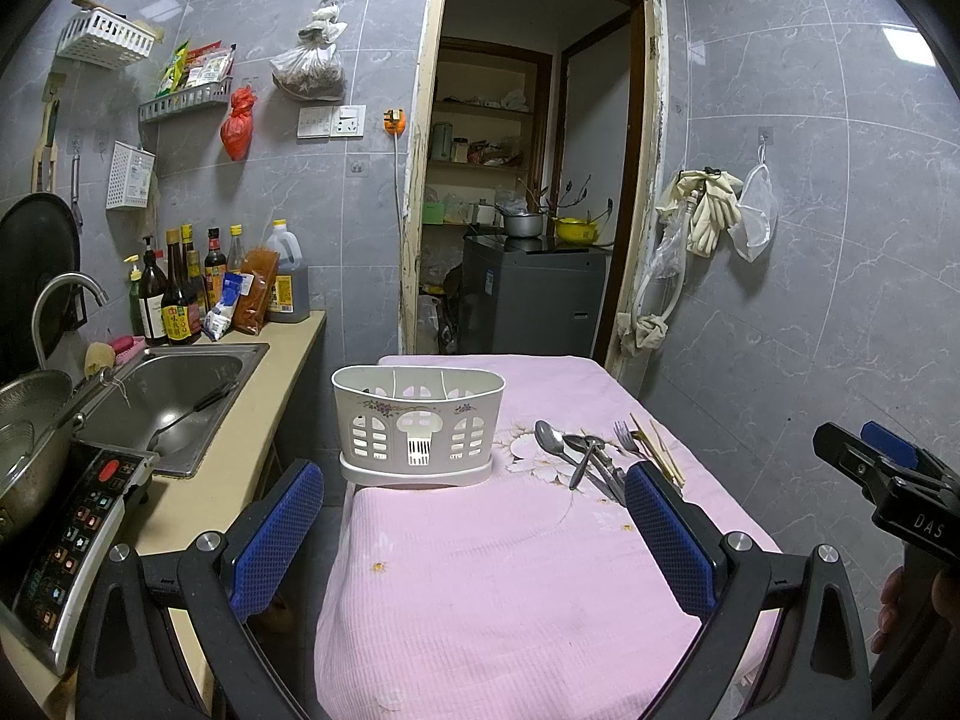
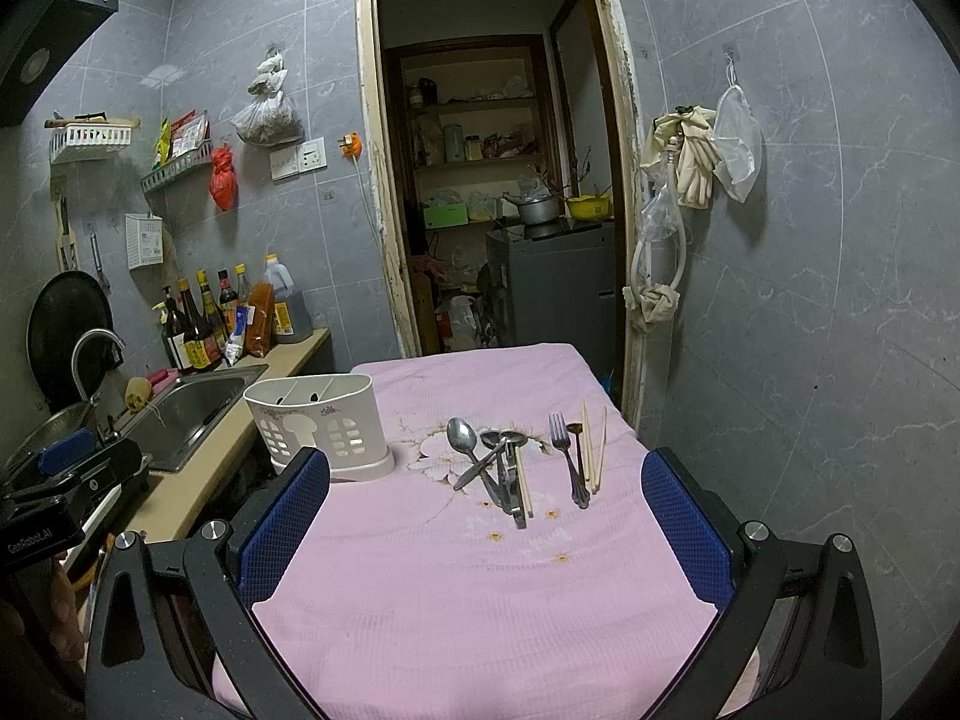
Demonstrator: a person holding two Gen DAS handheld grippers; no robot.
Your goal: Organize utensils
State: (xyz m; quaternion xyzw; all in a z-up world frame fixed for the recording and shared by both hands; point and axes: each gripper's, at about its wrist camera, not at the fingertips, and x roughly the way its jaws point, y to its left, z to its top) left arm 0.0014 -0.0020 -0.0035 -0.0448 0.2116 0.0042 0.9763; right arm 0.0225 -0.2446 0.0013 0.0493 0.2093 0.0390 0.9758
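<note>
I have the left gripper (image 1: pixel 474 531) spread wide over the near end of the table, its blue pads holding nothing, and the right gripper (image 2: pixel 486 525) is just as wide open and just as empty, hanging above the pink cloth (image 2: pixel 480 600) short of the cutlery. Judging from how things lie, I have not started the sorting: the white caddy (image 2: pixel 321 420) stands upright at the far left of the cloth near the table edge, and what I can see of its compartments from the right wrist view looks empty. Everything to be sorted lies flat to its right: a heap of spoons (image 2: pixel 480 456) with crossed handles in the middle, with one chopstick beside it, then a fork (image 2: pixel 564 450) and a pair of chopsticks (image 2: pixel 594 450) further right, with a small dark-handled piece between them that I cannot identify. All of that is left to lift and drop into the caddy. As for writing, I read "DAS" on the body of the right gripper where it shows at the right edge of the left wrist view, and "GenRobot.AI" on the left gripper's body at the left edge of the right wrist view. The sauce bottles (image 1: pixel 180 288) by the sink (image 1: pixel 174 402) carry labels, but they are too small for me to read.
</note>
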